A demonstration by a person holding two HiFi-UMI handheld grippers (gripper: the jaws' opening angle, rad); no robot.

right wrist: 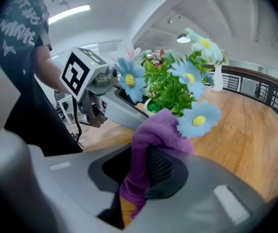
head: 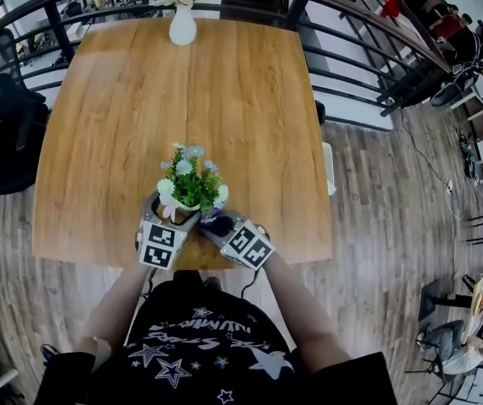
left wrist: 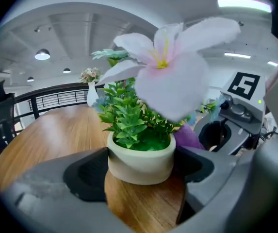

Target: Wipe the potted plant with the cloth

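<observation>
— Head view?
— High above, facing steeply down at the table (head: 98, 142); potted plant (head: 192, 184) low centre.
— Gripper views?
— Low, close, facing that plant from opposite sides. Each catches the other: right gripper (left wrist: 211, 135) at right, left gripper (right wrist: 129, 108) upper left.

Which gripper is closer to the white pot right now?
Left. The left gripper clamps the pot; the right gripper, holding the purple cloth, sits beside it.

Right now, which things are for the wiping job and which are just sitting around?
For the job: potted plant, held by the left gripper; purple cloth, held by the right gripper.
Just sitting around: white vase of flowers at the far edge of the table; black chair beside it.
</observation>
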